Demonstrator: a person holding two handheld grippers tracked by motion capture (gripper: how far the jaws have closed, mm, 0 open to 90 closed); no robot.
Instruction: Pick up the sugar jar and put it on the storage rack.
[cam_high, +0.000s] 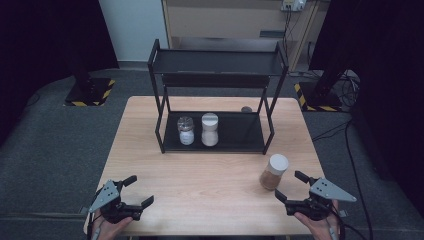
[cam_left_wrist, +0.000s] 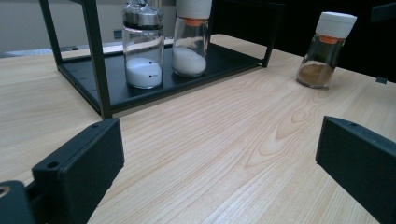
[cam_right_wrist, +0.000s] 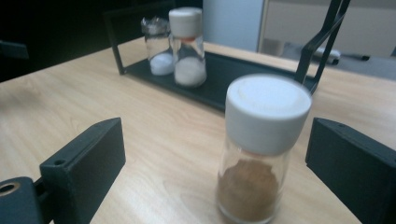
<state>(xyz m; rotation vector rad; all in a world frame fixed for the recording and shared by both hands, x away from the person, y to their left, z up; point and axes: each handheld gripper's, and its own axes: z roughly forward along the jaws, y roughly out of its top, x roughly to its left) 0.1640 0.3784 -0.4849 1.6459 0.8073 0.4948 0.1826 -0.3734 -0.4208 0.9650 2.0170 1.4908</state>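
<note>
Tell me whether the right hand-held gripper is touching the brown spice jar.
Apart. In the high view, bare table shows between the right hand-held gripper and the brown spice jar; the right gripper view shows gaps beside both open jaws.

In the right gripper view the brown spice jar (cam_right_wrist: 261, 149) is blurring near the lens, its base cut by the bottom edge. A small dark object (cam_high: 246, 109) near the desk's far edge, behind the rack (cam_high: 159, 131), is perhaps a knob; too small to tell.
</note>
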